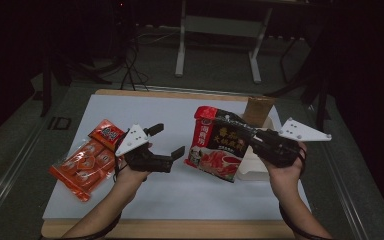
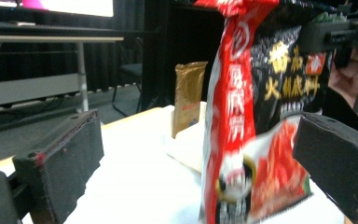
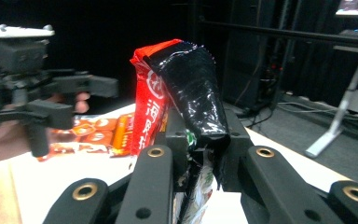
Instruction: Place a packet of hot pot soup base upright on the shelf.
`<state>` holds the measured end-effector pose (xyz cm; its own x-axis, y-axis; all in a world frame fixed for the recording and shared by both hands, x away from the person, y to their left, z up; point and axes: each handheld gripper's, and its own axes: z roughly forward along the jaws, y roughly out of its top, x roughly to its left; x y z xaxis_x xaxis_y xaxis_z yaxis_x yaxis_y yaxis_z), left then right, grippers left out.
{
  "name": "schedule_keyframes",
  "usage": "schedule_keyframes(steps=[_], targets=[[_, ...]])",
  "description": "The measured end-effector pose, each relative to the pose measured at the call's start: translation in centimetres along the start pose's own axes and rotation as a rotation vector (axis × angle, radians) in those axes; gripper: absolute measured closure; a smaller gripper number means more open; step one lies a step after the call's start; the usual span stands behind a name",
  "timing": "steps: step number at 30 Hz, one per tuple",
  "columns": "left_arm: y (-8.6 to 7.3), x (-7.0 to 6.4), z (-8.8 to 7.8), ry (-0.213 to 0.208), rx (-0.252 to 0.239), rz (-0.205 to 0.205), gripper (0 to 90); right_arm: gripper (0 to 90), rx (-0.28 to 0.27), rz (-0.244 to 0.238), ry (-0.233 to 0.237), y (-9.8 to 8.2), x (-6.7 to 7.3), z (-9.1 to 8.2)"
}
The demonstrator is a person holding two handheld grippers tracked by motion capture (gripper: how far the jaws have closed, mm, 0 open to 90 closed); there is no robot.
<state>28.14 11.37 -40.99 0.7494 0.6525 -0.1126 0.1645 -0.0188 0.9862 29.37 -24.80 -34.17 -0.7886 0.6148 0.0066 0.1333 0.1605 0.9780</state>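
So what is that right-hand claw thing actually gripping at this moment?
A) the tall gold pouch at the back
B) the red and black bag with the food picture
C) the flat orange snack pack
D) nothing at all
B: the right gripper is clamped on the edge of the red and black bag, its jaws pinching the crumpled foil, while the orange snack pack lies flat on the table and the gold pouch stands behind.

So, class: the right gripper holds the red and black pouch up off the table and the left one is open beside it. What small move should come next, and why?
Probably ease the left gripper right until its open jaws straddle the pouch, then close. The right gripper pinches only one edge of the pouch, which hangs above the table, and in the left gripper view the pouch already stands between the open jaws.
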Motion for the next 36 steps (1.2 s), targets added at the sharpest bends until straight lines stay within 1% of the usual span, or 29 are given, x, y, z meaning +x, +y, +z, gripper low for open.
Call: schedule_keyframes(steps=[1, 2, 4, 6, 9, 11, 12, 13, 14, 16, 18, 19, 20, 21, 24, 25, 27, 29, 30, 31, 32, 36], targets=[[0.0, 0.0, 0.0, 0.0, 0.0, 0.0, 2.6, 78.4, 0.0, 0.0, 0.0, 0.0, 0.0, 0.0], [-0.5, 0.0, -0.6, 0.009, 0.009, 0.003, 2.6, 78.3, -0.003, 0.0, -0.003, 0.1, -0.2, -0.1], [-1.0, -0.1, -1.1, 0.012, 0.018, 0.01, 2.6, 78.4, -0.01, 0.014, -0.021, 0.2, -0.9, -0.4], [-1.6, -0.2, -1.7, 0.012, 0.025, 0.013, 2.6, 78.3, -0.013, 0.016, -0.032, 0.4, -1.3, -0.5], [-2.5, -0.3, -2.4, 0.004, 0.051, 0.004, 2.6, 78.3, -0.022, 0.01, -0.044, 0.7, -1.8, -0.7], [-3.3, -0.4, -2.9, 0.006, 0.067, 0.005, 2.6, 78.4, -0.027, 0.006, -0.052, 0.9, -2.2, -0.9], [-3.3, -0.4, -2.9, 0.006, 0.067, 0.005, 2.6, 78.4, -0.027, 0.006, -0.052, 0.9, -2.2, -0.9], [-4.2, -0.6, -3.3, 0.006, 0.087, 0.008, 2.6, 78.3, -0.031, 0.006, -0.058, 1.0, -2.3, -1.0], [-4.6, -0.6, -3.4, 0.005, 0.093, 0.01, 2.6, 78.4, -0.034, -0.002, -0.071, 1.2, -2.7, -1.2], [-5.4, -0.7, -3.8, 0.006, 0.109, 0.005, 2.6, 78.3, -0.038, 0.001, -0.084, 1.4, -3.1, -1.4], [-6.4, -0.7, -4.4, 0.007, 0.111, -0.008, 2.6, 78.3, -0.042, 0.006, -0.101, 1.5, -3.6, -1.7], [-6.4, -0.7, -4.4, 0.007, 0.111, -0.008, 2.6, 78.3, -0.042, 0.006, -0.101, 1.5, -3.6, -1.7], [-7.1, -0.6, -4.7, 0.01, 0.119, -0.003, 2.6, 78.3, -0.046, 0.01, -0.114, 1.6, -4.0, -1.9], [-7.3, -0.6, -4.8, 0.01, 0.12, -0.006, 2.6, 78.3, -0.049, 0.014, -0.133, 1.7, -4.6, -2.3], [-8.1, -0.5, -5.3, 0.016, 0.126, -0.023, 2.6, 78.3, -0.054, 0.017, -0.162, 1.8, -5.4, -2.8], [-8.3, -0.4, -5.4, 0.024, 0.126, -0.027, 2.6, 78.4, -0.055, 0.019, -0.173, 1.8, -5.7, -3.0], [-8.7, -0.4, -5.6, 0.028, 0.125, -0.031, 2.6, 78.3, -0.056, 0.024, -0.196, 1.8, -6.3, -3.3], [-9.0, -0.4, -5.7, 0.041, 0.135, -0.024, 2.6, 78.3, -0.054, 0.028, -0.227, 1.7, -7.2, -3.6], [-9.0, -0.4, -5.7, 0.041, 0.135, -0.024, 2.6, 78.3, -0.054, 0.028, -0.227, 1.7, -7.2, -3.6], [-9.2, -0.3, -5.8, 0.045, 0.135, -0.031, 2.6, 78.3, -0.054, 0.03, -0.239, 1.7, -7.6, -3.7], [-9.3, -0.3, -5.9, 0.046, 0.134, -0.029, 2.6, 78.2, -0.047, 0.031, -0.268, 1.4, -8.5, -4.0], [-9.5, -0.2, -5.8, 0.051, 0.124, -0.043, 2.6, 78.2, -0.036, 0.048, -0.305, 0.9, -10.1, -4.1]])
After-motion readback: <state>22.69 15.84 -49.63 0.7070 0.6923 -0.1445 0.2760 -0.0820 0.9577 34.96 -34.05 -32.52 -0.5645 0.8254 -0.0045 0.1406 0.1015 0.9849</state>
